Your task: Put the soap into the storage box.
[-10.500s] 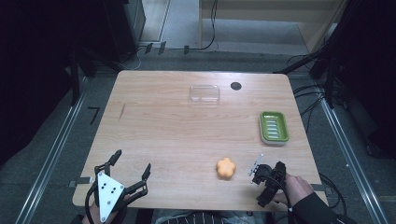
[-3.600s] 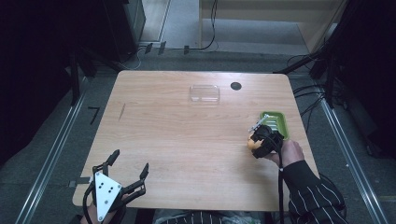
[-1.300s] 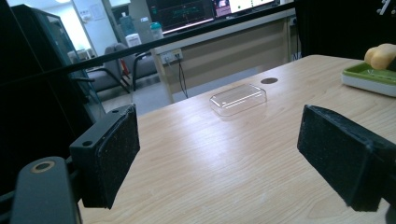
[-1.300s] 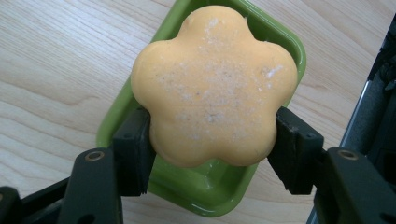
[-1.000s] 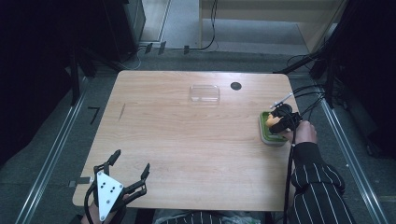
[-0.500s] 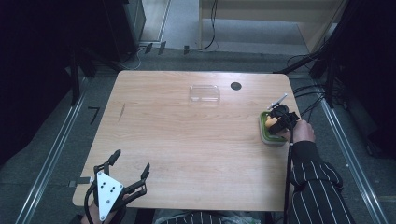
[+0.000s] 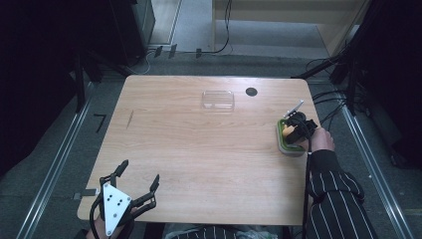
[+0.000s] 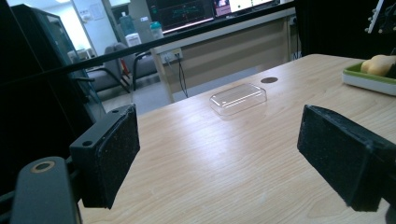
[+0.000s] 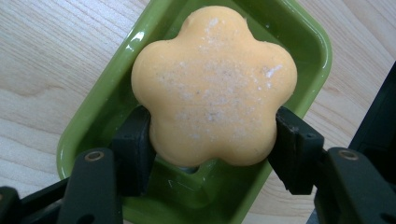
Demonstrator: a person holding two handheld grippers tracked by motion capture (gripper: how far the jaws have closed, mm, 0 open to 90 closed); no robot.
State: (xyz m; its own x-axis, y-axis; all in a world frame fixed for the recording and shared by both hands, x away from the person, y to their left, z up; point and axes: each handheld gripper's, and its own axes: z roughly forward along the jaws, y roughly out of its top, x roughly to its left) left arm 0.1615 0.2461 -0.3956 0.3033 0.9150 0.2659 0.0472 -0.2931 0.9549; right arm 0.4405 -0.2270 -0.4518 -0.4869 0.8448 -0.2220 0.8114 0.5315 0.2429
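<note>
Right claw [image 9: 212, 140] grips the flower-shaped orange soap [image 9: 214, 84] inside the green dish [image 9: 93, 126] by the desk's [image 7: 199, 149] right edge. Left claw [image 8: 219, 154] is agape, empty. Risk: soap sticking to a pad on release, lifting out.

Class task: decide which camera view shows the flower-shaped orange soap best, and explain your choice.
The right gripper view: the soap is seen large, lobes and speckled top clear, between the right tool's jaws over the green dish. The high view gives a small orange patch; the left gripper view catches a pale edge far off.
</note>
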